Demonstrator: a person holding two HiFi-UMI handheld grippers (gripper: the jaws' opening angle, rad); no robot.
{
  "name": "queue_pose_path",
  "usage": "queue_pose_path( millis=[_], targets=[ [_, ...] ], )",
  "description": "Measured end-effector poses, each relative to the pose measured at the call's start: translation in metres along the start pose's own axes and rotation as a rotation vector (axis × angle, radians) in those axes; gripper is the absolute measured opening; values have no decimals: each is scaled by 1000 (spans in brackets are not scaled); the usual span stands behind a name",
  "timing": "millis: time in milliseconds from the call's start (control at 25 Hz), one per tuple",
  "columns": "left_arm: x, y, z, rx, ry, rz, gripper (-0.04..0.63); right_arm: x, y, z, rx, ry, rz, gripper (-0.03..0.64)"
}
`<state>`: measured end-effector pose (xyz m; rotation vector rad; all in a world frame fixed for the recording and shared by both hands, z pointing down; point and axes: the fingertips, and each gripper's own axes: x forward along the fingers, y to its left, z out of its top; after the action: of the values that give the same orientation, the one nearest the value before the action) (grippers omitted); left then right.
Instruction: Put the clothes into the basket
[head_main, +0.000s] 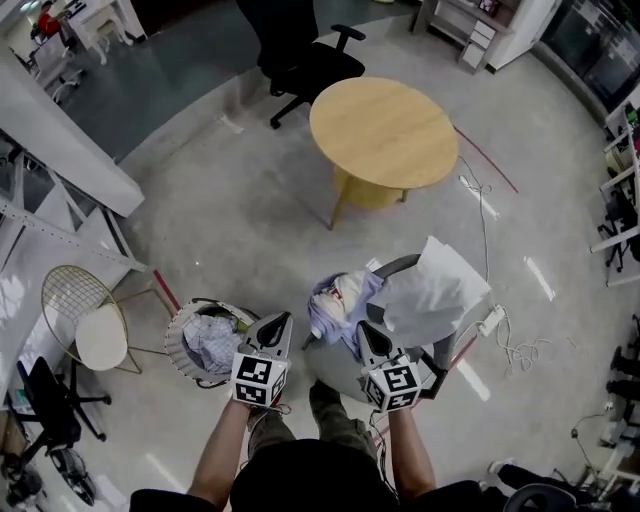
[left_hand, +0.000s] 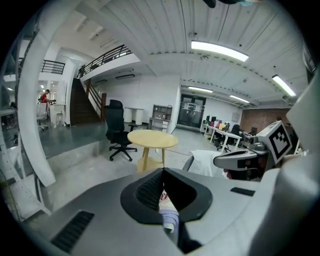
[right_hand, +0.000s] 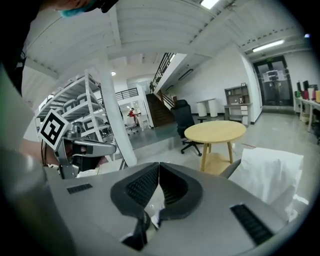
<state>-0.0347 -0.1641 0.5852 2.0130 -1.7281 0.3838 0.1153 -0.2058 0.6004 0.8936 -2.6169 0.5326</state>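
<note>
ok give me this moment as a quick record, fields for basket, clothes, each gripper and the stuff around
basket: on the floor at the person's left, clothes in basket already inside
clothes pile: lavender and white, on the grey chair
white cloth: draped over that chair's back
left gripper: jaws together, no garment gripped, between basket and pile
right gripper: jaws together, no garment gripped, close to the pile's near edge
background: round wooden table, black office chair

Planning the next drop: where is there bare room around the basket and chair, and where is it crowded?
Bare: the round table top, and the floor between it, the basket and the chair. Crowded: basket holds clothes, chair carries a clothes pile and a white sheet, cables lie right of it.
</note>
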Motion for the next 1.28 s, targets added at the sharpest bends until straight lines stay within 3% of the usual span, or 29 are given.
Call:
queue_pose_path(
  millis=[400,640,960,1000,1040,1080,1160,1280],
  targets=[
    [52,3,-90,-82,167,28,8,65,-19,-85,47,164,118,28],
    [70,6,-133,-96,229,52,7,88,-33,-127,36,220,128,28],
    [75,8,-160,-134,283,67,8,112,-44,-163,-8,278,118,31],
    [76,8,-162,-137,287,68,8,116,-46,-167,-7,289,119,59],
    [76,9,-162,-142,289,70,7,120,-46,-172,0,303,126,167],
    [76,9,-163,-148,291,72,8,124,-47,-177,12,317,134,223],
    [77,10,-165,-157,296,76,7,131,-48,-186,29,341,139,293],
    [78,9,-170,-162,306,77,8,140,-53,-199,27,383,123,343]
  ],
)
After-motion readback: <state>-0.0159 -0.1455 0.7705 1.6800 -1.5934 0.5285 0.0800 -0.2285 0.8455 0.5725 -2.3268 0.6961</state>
